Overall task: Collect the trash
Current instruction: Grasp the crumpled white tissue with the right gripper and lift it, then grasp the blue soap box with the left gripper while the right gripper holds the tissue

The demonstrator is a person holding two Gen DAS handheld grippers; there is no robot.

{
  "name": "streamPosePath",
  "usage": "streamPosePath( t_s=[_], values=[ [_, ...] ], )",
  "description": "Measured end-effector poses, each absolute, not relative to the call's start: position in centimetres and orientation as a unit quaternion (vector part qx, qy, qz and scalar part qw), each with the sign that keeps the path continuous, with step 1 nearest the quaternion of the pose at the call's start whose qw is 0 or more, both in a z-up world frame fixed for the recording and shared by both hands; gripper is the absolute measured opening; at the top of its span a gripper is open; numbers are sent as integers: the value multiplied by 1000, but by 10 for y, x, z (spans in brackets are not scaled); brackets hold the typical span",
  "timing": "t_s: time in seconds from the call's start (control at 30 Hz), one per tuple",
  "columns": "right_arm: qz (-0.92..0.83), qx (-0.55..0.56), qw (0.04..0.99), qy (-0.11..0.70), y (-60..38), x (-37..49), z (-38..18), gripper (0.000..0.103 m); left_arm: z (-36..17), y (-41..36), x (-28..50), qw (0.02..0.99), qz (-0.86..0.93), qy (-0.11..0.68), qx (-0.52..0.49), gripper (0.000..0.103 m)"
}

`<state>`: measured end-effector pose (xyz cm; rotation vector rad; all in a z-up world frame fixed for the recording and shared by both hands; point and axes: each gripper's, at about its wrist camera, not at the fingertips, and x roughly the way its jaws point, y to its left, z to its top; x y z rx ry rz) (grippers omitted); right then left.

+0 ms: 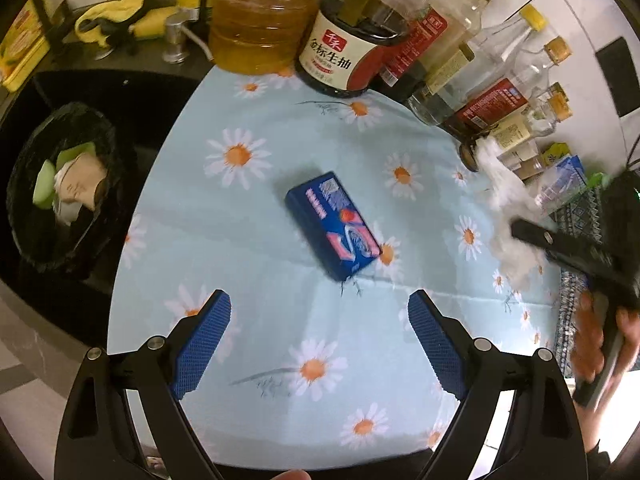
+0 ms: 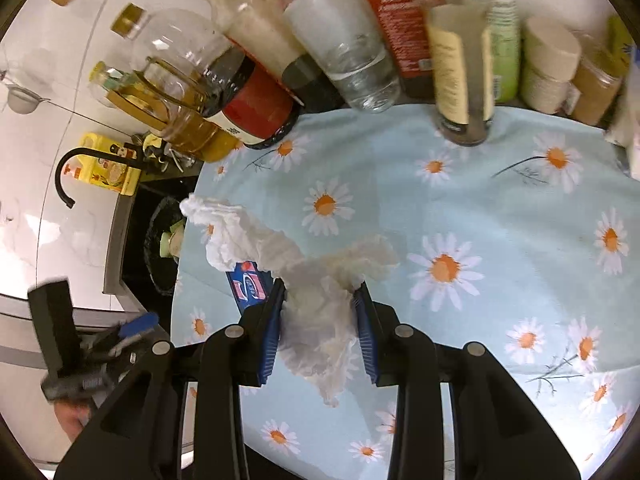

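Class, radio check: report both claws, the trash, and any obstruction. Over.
Left claw open, empty, above the blue box. Right claw shut on crumpled tissue. Lined bin left of table, path unobstructed.

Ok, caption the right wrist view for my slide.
Right tongs clamp crumpled tissue above the daisy tablecloth.

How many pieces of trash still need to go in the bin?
2 that I can see. The blue box lies on the daisy cloth, and the white tissue is clamped in the right gripper. More may hide behind the bottles.
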<state>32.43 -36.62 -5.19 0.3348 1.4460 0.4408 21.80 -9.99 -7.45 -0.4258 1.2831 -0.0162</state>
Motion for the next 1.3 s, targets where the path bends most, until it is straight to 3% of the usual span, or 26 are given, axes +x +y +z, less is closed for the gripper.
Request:
streamPosePath(
  t_s=[0.77, 0.9, 1.3],
  values=[
    [243, 243, 697, 630, -407, 285, -68, 35, -149, -128, 320, 687, 70, 700, -182, 85],
    [243, 244, 693, 634, -408, 282, -73, 35, -152, -128, 325, 683, 85, 705, -172, 75],
    [255, 243, 686, 637, -403, 280, -78, 35, -158, -125, 331, 680, 95, 707, -170, 60]
  ],
)
